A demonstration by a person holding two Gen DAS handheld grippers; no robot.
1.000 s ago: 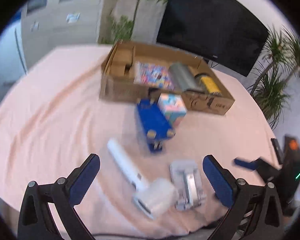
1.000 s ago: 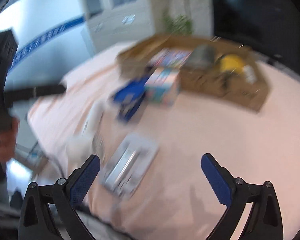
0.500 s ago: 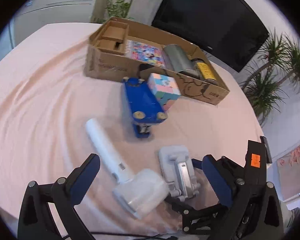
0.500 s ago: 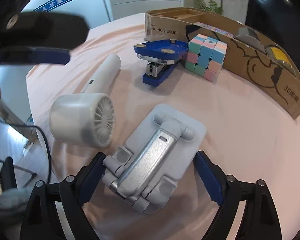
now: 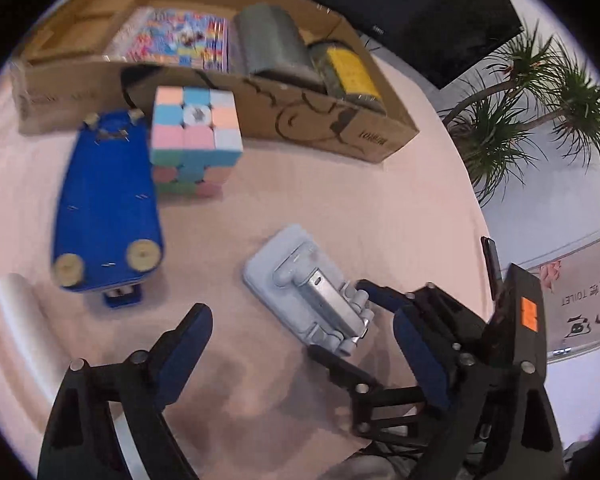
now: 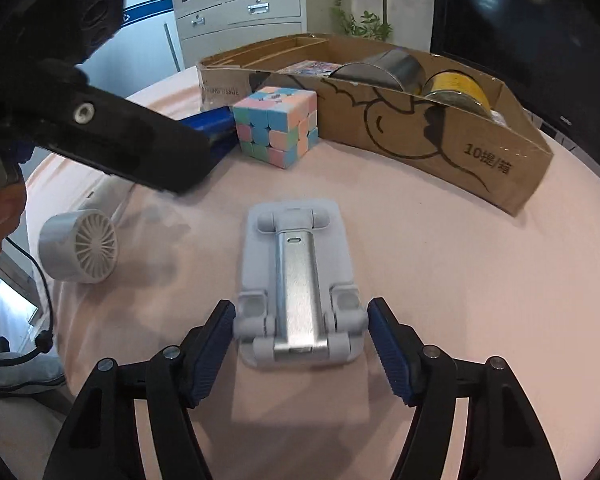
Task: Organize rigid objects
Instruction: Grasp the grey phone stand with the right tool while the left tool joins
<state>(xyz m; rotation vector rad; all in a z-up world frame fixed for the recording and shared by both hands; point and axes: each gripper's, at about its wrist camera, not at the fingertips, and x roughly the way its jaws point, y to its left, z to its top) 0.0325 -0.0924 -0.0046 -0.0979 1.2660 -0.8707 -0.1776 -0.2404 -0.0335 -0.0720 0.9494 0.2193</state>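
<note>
A grey folding phone stand (image 6: 300, 280) lies flat on the pink tablecloth; it also shows in the left wrist view (image 5: 308, 292). My right gripper (image 6: 300, 344) has its blue pads on both sides of the stand's near end, touching or nearly so. My left gripper (image 5: 304, 360) is open and empty, hovering above the cloth left of the stand. A pastel puzzle cube (image 6: 278, 126), a blue stapler (image 5: 108, 208) and a white handheld fan (image 6: 80, 246) lie nearby.
A shallow cardboard box (image 6: 440, 136) at the back holds a colourful booklet (image 5: 176, 38), a grey cylinder (image 5: 272, 46) and a yellow roll (image 5: 350, 74). A dark screen and potted plants stand beyond the table. The table edge runs close on the right.
My right gripper has closed in around the phone stand's near end. My left gripper has moved forward toward the cube and stapler; the fan has slid out to its left edge.
</note>
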